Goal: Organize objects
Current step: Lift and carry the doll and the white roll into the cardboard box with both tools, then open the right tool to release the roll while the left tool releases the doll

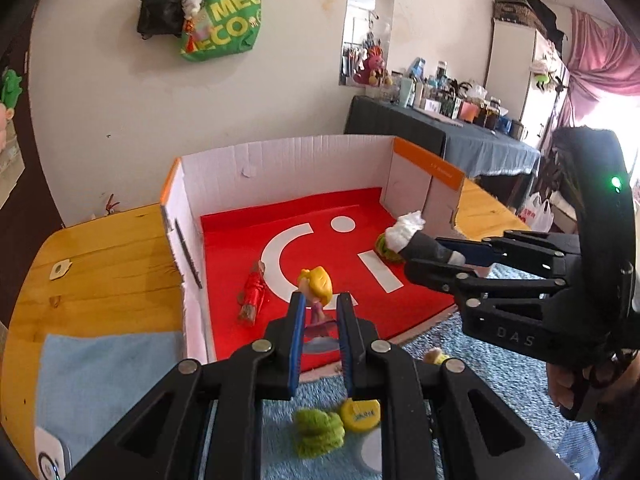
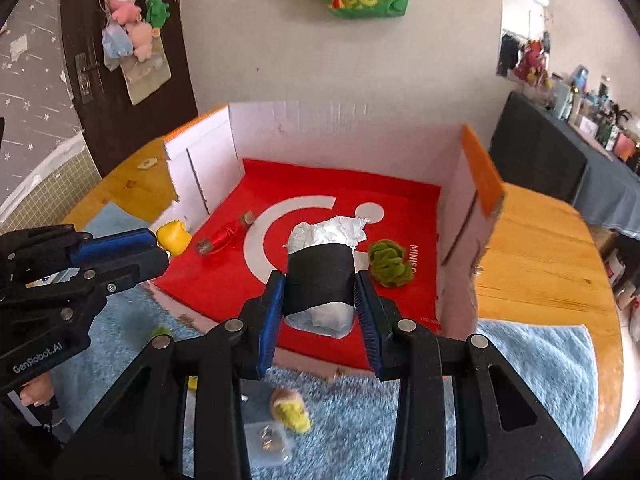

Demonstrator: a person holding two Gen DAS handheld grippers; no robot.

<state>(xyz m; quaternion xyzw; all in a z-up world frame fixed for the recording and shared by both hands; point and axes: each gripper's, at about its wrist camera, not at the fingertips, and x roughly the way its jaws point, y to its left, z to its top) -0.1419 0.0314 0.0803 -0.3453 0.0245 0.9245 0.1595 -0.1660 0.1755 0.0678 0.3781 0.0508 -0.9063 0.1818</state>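
Observation:
My left gripper (image 1: 319,312) is shut on a small doll (image 1: 318,286) with yellow hair and a purple dress, held above the front edge of the open cardboard box (image 1: 280,164). My right gripper (image 2: 320,304) is shut on a white bundle wrapped in black tape (image 2: 322,268), also over the box's red floor (image 2: 332,184). Inside the box lie a red foil-wrapped piece (image 1: 253,294) and a green fuzzy toy (image 2: 390,260). In the left wrist view the right gripper (image 1: 430,260) reaches in from the right with the bundle (image 1: 408,230).
The box stands on a wooden table (image 1: 100,264) with blue fluffy mats (image 2: 532,364) in front. On the mat lie a green fuzzy toy (image 1: 318,432), a yellow cap (image 1: 360,414), a small yellow-brown toy (image 2: 290,408) and a clear packet (image 2: 270,440). A cluttered side table (image 1: 460,128) stands behind.

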